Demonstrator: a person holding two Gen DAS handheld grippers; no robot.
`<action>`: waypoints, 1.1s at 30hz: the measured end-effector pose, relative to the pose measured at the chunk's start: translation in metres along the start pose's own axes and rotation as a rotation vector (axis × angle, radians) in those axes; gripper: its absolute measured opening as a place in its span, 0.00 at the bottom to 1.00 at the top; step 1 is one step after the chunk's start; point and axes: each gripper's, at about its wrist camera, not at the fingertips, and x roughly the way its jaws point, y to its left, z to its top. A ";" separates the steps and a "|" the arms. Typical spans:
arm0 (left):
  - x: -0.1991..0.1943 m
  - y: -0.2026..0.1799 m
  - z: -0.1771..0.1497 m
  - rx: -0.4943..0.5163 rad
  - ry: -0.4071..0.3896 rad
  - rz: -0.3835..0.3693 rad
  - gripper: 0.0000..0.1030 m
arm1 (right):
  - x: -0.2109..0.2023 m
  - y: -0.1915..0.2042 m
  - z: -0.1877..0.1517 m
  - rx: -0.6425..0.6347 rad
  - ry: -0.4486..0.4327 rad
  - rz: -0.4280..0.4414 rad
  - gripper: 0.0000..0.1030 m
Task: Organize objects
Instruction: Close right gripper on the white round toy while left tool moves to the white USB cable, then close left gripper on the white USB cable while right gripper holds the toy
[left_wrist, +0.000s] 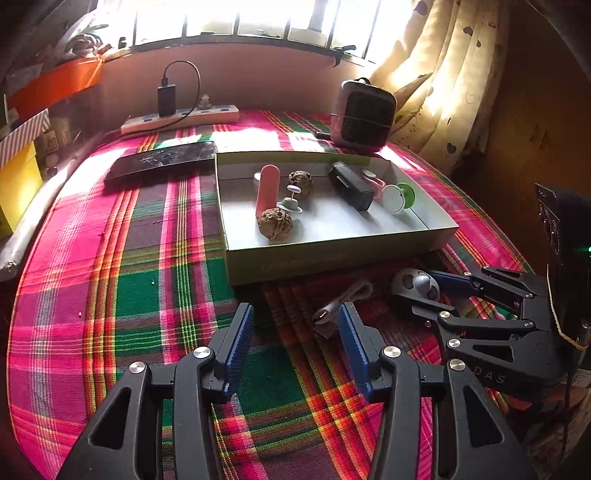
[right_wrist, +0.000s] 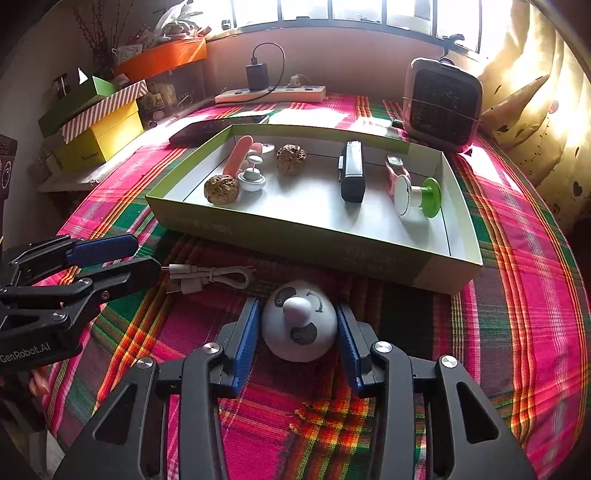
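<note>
Plaid cloth (right_wrist: 517, 295) in pink, green and red covers the whole work surface, under a bright barred window. Nearest, the right gripper (right_wrist: 299, 325) has its blue pads against both flanks of a white dome-shaped toy (right_wrist: 300, 328) with a grey nose; the toy sits on the cloth, just short of the box's near wall, and the jaws are clenched on it. To its left, the left gripper (left_wrist: 295, 347) hovers over bare cloth with jaws released and nothing between them. A coiled white USB cable (right_wrist: 210, 277) lies between the two grippers, just beside the left gripper's tips and close to the box wall. Beyond stands a shallow green-sided cardboard box (right_wrist: 295, 236), open-topped, blocking the straight path to the far side. Inside it, from left: a walnut (right_wrist: 221, 189), a small white spinning top (right_wrist: 252, 179), a pink capsule-shaped object (right_wrist: 239, 155), a second walnut (right_wrist: 291, 158), a black rectangular device (right_wrist: 352, 171), a pink clip-like item (right_wrist: 394, 168), and a white spool with a green end (right_wrist: 417, 197). Behind the box to the left, a dark phone with a cracked screen (left_wrist: 162, 162) lies flat. Farther back, a power strip (right_wrist: 269, 94) with a black charger plugged in runs along the wall; a small heater (right_wrist: 441, 105) stands at the far right. Stacked coloured boxes (right_wrist: 99, 122) sit at the far left, curtains (right_wrist: 535, 92) at the right.
</note>
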 end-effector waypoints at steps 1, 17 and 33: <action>0.001 -0.001 0.001 0.008 0.002 -0.003 0.45 | 0.000 0.000 0.000 0.001 0.000 0.002 0.40; 0.022 -0.020 0.004 0.114 0.050 -0.007 0.45 | -0.008 -0.010 -0.007 0.015 -0.002 0.018 0.40; 0.017 -0.039 -0.005 0.133 0.071 -0.095 0.36 | -0.010 -0.020 -0.010 0.018 -0.007 0.012 0.40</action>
